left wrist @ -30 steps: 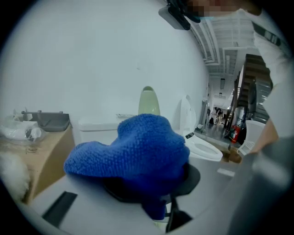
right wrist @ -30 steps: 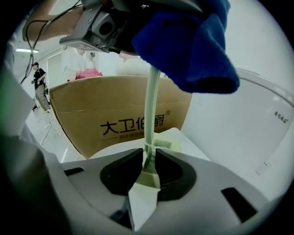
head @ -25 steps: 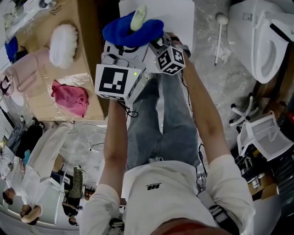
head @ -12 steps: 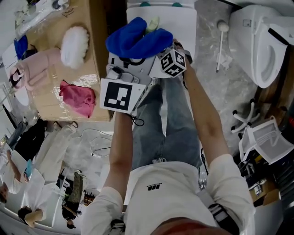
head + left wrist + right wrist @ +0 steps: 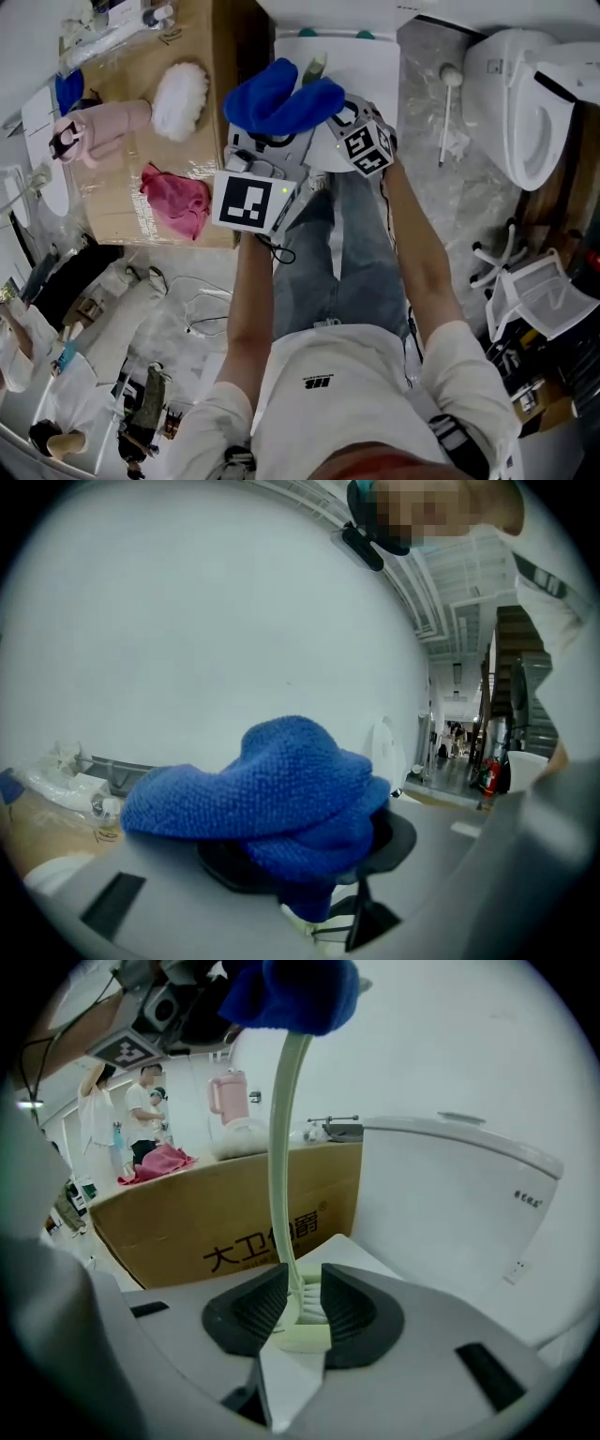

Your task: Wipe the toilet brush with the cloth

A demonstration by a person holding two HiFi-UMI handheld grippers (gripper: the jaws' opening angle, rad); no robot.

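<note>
Looking from the left, we see a cardboard box [image 5: 122,202] carrying a pink jug [image 5: 103,131], a white fluffy pad [image 5: 180,100] and a crumpled pink rag [image 5: 176,199] near its right edge.

Just right of the box, held up in the air over our legs, our left tool [image 5: 309,860] is clamped on the blue cloth [image 5: 272,789]. The fabric bulges over both dark pads and hangs down between them.

The cloth is bunched around the upper part of the toilet brush [image 5: 281,1147], a pale green stick that stands nearly upright. In the head view its tip pokes out above the blue folds. In the right gripper view the handle rises from the jaws and disappears into the cloth at the top.

Our right tool [image 5: 302,1312] holds the lower end of the brush. Its jaws have just been opening a little, and the brush's ribbed, flat end sits between the two grooved pads, which lie against it on either side.

Further right, a white stick [image 5: 448,94] with a round end lies on the floor [image 5: 469,178], well apart from both tools. Beyond it stands the toilet [image 5: 525,94] at the right edge.
</note>
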